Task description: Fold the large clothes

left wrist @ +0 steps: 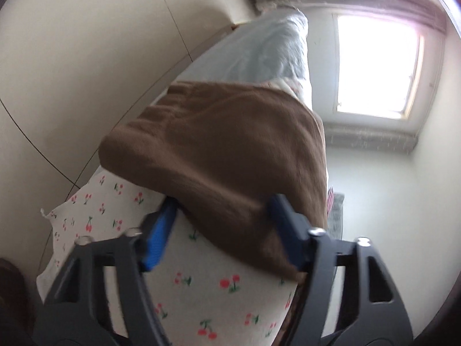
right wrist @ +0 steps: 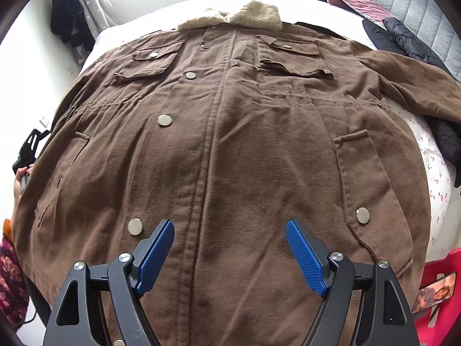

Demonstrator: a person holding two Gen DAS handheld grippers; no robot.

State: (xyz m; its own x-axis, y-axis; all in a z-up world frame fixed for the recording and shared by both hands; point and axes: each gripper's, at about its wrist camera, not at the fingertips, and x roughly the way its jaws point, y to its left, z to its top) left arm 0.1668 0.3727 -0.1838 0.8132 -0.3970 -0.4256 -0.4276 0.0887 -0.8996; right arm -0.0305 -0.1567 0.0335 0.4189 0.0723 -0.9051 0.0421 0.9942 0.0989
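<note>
A large brown coat (right wrist: 230, 132) with a fleece collar (right wrist: 230, 17) lies spread front-up on the bed, its right sleeve (right wrist: 409, 77) stretched out to the side. My right gripper (right wrist: 230, 248) hovers open over the coat's lower front, near the hem. In the left wrist view my left gripper (left wrist: 222, 225) is open at the bed's side, its jaws on either side of a brown edge of the coat (left wrist: 219, 155) that hangs over the cherry-print sheet (left wrist: 207, 288). The left gripper also shows at the left edge of the right wrist view (right wrist: 28, 147).
A black jacket (right wrist: 409, 43) lies at the bed's far right, by pink and grey pillows (right wrist: 354, 0). A red object (right wrist: 440, 302) stands at the lower right. A window (left wrist: 377, 66) and pale wall lie beyond the bed in the left wrist view.
</note>
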